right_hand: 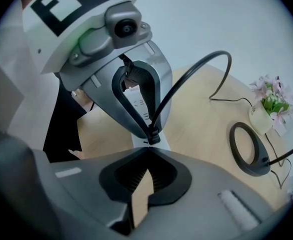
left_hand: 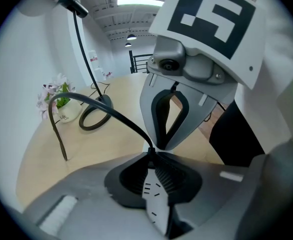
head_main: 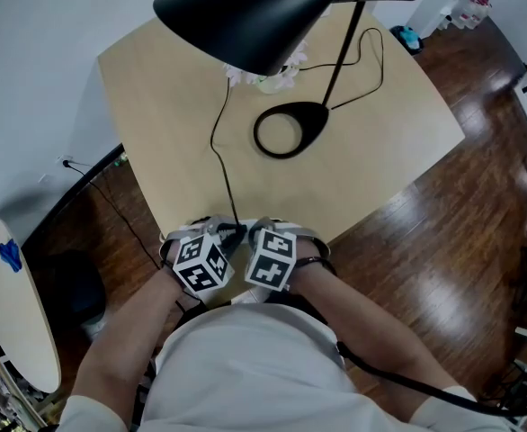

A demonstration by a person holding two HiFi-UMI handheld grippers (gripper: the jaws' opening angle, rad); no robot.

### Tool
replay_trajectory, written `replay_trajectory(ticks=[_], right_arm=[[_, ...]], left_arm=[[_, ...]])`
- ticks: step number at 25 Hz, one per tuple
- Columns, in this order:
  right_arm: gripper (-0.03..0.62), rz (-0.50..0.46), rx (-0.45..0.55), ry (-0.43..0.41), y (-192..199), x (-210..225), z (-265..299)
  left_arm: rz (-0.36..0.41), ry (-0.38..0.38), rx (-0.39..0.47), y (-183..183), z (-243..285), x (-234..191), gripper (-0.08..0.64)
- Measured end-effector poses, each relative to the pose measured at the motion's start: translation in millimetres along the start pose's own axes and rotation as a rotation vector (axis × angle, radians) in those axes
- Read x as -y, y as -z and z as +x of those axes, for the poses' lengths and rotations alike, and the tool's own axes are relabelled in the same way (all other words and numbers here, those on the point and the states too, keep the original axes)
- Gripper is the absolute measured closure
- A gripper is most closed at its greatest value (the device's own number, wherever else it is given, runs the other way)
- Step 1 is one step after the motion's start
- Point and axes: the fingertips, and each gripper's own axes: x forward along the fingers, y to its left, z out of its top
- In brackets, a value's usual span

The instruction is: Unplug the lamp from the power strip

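Note:
A black lamp (head_main: 272,16) stands on the pale wooden table (head_main: 156,106), its ring base (head_main: 290,129) near the middle. Its black cord (head_main: 218,142) runs to the near edge, where both grippers meet. The plug (right_hand: 153,134) sits in a white power strip (right_hand: 136,104). My left gripper (head_main: 220,232) has its fingertips closed around the plug, with the strip (left_hand: 154,199) showing white under its jaws. Tip to tip with it from the other side, my right gripper (head_main: 253,232) is shut with nothing between its pads.
A small white pot of pink flowers (head_main: 268,77) sits under the lamp shade. The table's near edge lies right under the grippers, with dark wood floor (head_main: 425,241) beyond. A round white table (head_main: 16,304) and floor cables (head_main: 102,187) are at the left.

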Motion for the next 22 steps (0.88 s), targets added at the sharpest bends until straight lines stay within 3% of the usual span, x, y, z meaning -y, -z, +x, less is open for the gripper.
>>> replay_trajectory(ticks=[3, 8, 11, 16, 22], right_arm=[[0.592, -0.006, -0.027, -0.009, -1.1, -0.3, 0.8], [0.592, -0.007, -0.043, -0.014, 0.4, -0.3, 0.0], [0.592, 0.007, -0.038, -0.028, 0.0, 1.0, -0.5], [0.592, 0.011, -0.03, -0.016, -0.8, -1.2, 1.3], [0.592, 0.03, -0.025, -0.001, -0.7, 0.1, 1.7]], left_arm=[[0.032, -0.018, 0.0, 0.6, -0.8, 0.7, 0.512], [-0.106, 0.026, 0.109, -14.1, -16.8, -8.5, 0.512], [-0.085, 0.024, 0.16, -29.3, -40.0, -27.3, 0.512], [-0.118, 0.011, 0.2, -27.0, -75.0, -53.1, 0.511], [-0.26, 0.028, 0.24, -8.8, -97.4, -69.6, 0.509]])
